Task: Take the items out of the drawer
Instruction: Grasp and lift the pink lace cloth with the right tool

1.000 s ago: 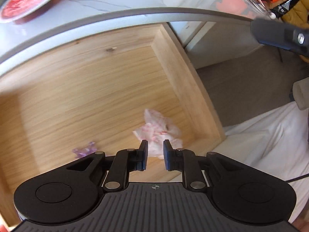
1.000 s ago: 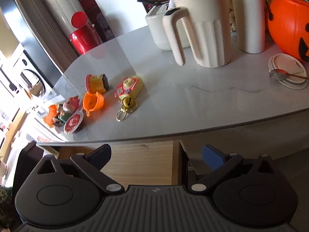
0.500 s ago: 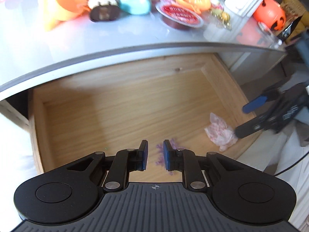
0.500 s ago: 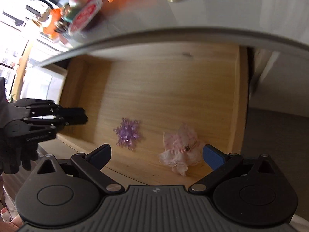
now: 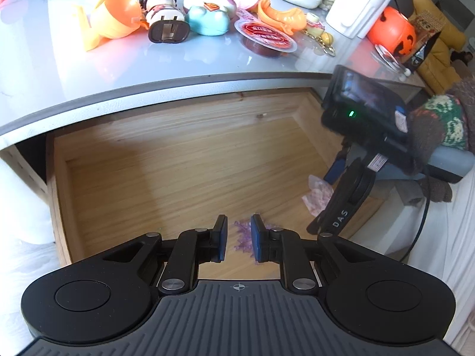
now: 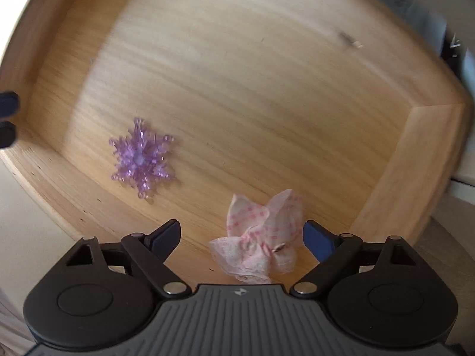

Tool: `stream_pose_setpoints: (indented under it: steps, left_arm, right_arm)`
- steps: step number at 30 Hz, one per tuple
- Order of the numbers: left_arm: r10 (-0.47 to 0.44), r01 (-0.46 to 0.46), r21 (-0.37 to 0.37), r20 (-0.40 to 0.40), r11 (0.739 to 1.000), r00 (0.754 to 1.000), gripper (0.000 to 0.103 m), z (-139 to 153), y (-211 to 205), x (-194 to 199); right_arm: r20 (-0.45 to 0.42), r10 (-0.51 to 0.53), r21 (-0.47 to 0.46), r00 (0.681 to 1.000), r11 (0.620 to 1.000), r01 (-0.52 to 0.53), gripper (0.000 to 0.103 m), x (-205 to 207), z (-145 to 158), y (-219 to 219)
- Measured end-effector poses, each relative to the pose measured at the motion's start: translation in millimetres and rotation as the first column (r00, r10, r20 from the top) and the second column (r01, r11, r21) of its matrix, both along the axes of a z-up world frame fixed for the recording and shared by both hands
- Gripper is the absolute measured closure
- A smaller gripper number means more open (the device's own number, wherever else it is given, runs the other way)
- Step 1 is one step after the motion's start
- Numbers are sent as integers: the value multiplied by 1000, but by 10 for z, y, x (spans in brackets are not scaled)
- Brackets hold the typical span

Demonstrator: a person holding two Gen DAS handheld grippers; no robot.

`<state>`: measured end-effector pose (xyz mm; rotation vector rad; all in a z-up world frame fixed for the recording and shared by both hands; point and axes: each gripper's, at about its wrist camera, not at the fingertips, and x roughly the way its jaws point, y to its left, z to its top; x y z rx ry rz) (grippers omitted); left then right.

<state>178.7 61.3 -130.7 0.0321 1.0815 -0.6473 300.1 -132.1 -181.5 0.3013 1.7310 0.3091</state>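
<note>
The wooden drawer [image 5: 178, 163] is pulled out under the counter. A purple plastic snowflake [image 6: 142, 157] and a crumpled pink-and-white cloth bow [image 6: 261, 237] lie near its front edge. My right gripper [image 6: 242, 228] points down into the drawer with its jaws closing. The bow sits between them and the pads are clear of it. In the left wrist view the bow [image 5: 319, 195] shows under that gripper. My left gripper [image 5: 239, 221] hovers over the snowflake [image 5: 241, 237], nearly shut with only a narrow gap and nothing held.
The grey counter [image 5: 178, 68] above the drawer carries several toys, a red-lidded tub [image 5: 265, 37], white jugs [image 5: 353, 9] and an orange pumpkin bucket [image 5: 392, 31]. A knitted sleeve [image 5: 439, 127] holds the right gripper. The drawer's right wall [image 6: 400, 178] is close to the bow.
My right gripper swung down from the counter into the drawer and its jaws narrowed around the bow. My left gripper moved from the bow to over the snowflake, then held still.
</note>
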Motion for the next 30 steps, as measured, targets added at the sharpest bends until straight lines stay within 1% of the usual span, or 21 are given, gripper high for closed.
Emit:
stream_pose_setpoints:
  steps: [1,2,3,4,5,7,8,9,10,12,14,16,18,20,21,23,24,26,28,30]
  left_arm:
    - [-7,7,14,13,1000,1000,85,1,-2,-18]
    - [-15,15,29,22,999,1000,85,-2,-7,-32]
    - [-21,20,38,23,999,1000,85,-10,-13,-37]
    - [-26,25,43,17,999,1000,85,-27,-25,-35]
    - [-30,29,45,10,999,1000,85,-41,-31,-31]
    - [-40,40,46,0,998,999,85,-64,-59,-23]
    - [-47,47,43,-4,998,999,85,-71,-74,-21]
    - [-55,55,36,-12,998,998,85,-78,-88,-19]
    - [-67,67,22,-28,997,997,85,-89,-91,-11]
    - [-93,93,-5,-66,996,993,85,-98,-135,8]
    - [-128,126,-25,-123,992,984,85,-122,-232,52]
    - [-179,178,-21,-184,984,966,85,-176,-382,120]
    - [-215,228,28,-231,973,949,85,-246,-584,214]
    - [-211,254,136,-270,957,939,85,-349,-779,284]
    - [-206,268,181,-301,946,931,85,-409,-869,311]
    - [-197,300,222,-392,928,899,85,-524,-996,345]
    - [-188,315,238,-440,919,878,85,-583,-1051,357]
    - [-166,334,276,-493,901,854,86,-672,-1154,363]
    - [-152,359,337,-508,871,847,87,-755,-1271,353]
    - [-156,394,379,-525,837,836,87,-853,-1377,350]
  right_arm:
    - [-5,39,-24,999,999,-40,19,-7,-47,73]
    - [-14,61,-33,998,998,-61,29,-15,-82,111]
    - [-13,60,-38,998,997,-61,33,-20,-89,114]
    - [-14,59,-32,998,998,-59,42,-28,-85,103]
    - [-7,57,-21,998,998,-57,59,-45,-78,87]
    - [21,66,-33,998,997,-66,77,-114,-47,73]
    - [41,59,-33,997,998,-57,81,-156,-8,54]
    - [69,41,-21,997,999,-40,82,-196,50,21]
    - [115,6,6,993,1000,-7,83,-257,152,-44]
    - [205,-85,64,975,995,74,83,-410,370,-211]
    - [303,-169,98,938,984,146,83,-612,593,-384]
    - [385,-244,113,890,970,217,83,-797,755,-563]
    - [430,-323,129,843,946,297,83,-928,822,-756]
    - [437,-408,164,802,912,375,82,-1023,806,-929]
    - [430,-444,182,786,896,406,82,-1059,779,-1001]
    - [418,-501,205,758,865,459,82,-1060,772,-1149]
    - [423,-517,223,744,855,468,82,-1067,784,-1195]
    - [428,-549,278,718,836,473,82,-1063,818,-1255]
    - [436,-563,315,702,827,467,82,-1084,818,-1268]
    - [449,-571,335,687,821,463,81,-1103,854,-1316]
